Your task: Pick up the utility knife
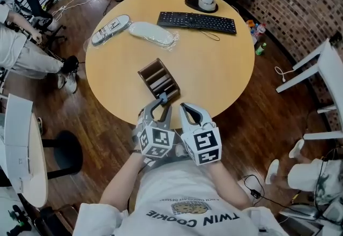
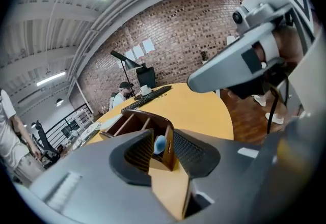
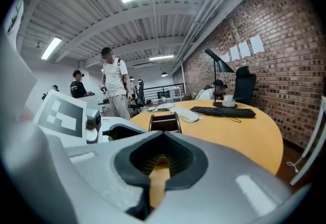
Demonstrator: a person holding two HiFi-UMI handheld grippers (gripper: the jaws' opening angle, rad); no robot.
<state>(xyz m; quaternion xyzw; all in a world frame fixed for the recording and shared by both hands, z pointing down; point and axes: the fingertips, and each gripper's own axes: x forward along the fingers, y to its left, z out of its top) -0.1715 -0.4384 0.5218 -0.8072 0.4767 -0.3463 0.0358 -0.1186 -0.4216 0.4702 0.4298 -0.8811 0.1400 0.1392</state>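
Observation:
A brown wooden organizer [image 1: 157, 80] with slots stands near the front edge of the round yellow table [image 1: 214, 68]. The utility knife's pale blue end [image 1: 164, 98] sticks up from the organizer's nearest slot. My left gripper [image 1: 159, 104] is open at that end of the box. In the left gripper view the knife's blue tip [image 2: 159, 144] stands between the ribbed pads [image 2: 140, 151], with a gap on each side. My right gripper [image 1: 185, 107] hovers just right of the left one, shut and holding nothing. The right gripper view shows the organizer [image 3: 164, 122] ahead of it.
A black keyboard [image 1: 197, 21], a lamp base with a cup [image 1: 203, 3], a white wrapped bundle [image 1: 153, 34] and a flat packaged item [image 1: 111, 29] lie on the table's far half. White tables [image 1: 21, 144] flank the table, and people stand or sit around it.

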